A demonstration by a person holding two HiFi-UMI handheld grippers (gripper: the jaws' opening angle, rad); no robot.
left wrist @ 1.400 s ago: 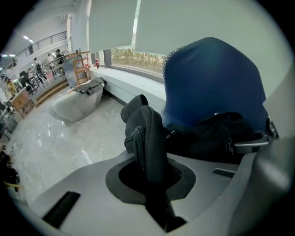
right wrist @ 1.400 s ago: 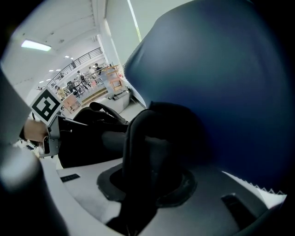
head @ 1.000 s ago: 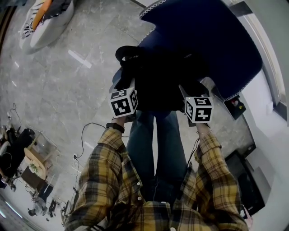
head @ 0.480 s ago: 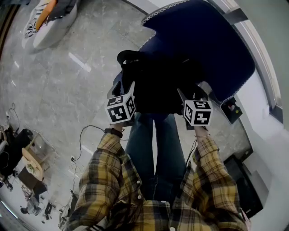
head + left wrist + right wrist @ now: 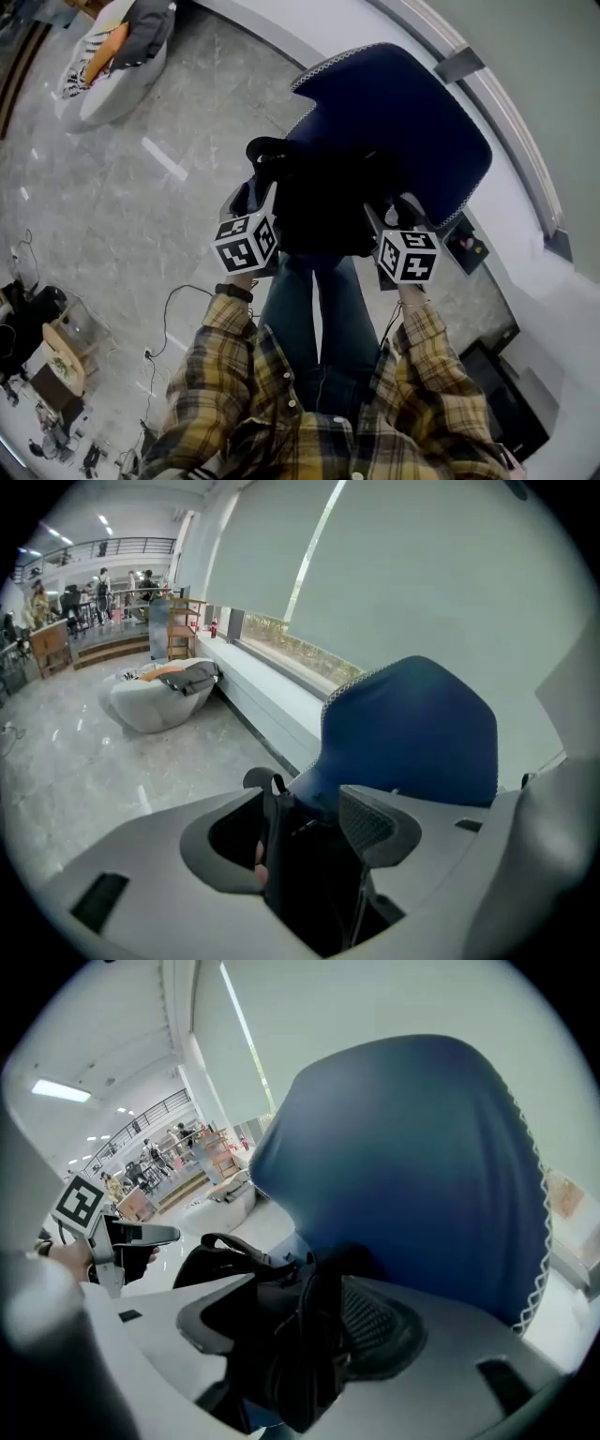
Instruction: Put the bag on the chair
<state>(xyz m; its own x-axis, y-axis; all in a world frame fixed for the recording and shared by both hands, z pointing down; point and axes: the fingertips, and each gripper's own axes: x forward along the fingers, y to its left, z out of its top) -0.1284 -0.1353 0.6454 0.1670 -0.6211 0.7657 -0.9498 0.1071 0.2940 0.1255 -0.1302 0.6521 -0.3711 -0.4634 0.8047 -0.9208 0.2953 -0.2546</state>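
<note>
Soft black bag (image 5: 323, 202) sits on padded blue chair (image 5: 403, 122) | left gripper (image 5: 298, 836): jaws just opened wide, bag loose between them | right gripper (image 5: 300, 1326): likewise opened wide, bag between, unpinched

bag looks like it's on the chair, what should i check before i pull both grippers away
1. bag on the blue chair, against its back: ok
2. left gripper jaws apart: ok, they have just been opening
3. right gripper jaws apart: ok, they have just been opening
4. jaws clear of the bag: not ok; a black strap stands between the left jaws, another between the right
5. bag steady once let go: cannot tell; its underside is hidden
</note>
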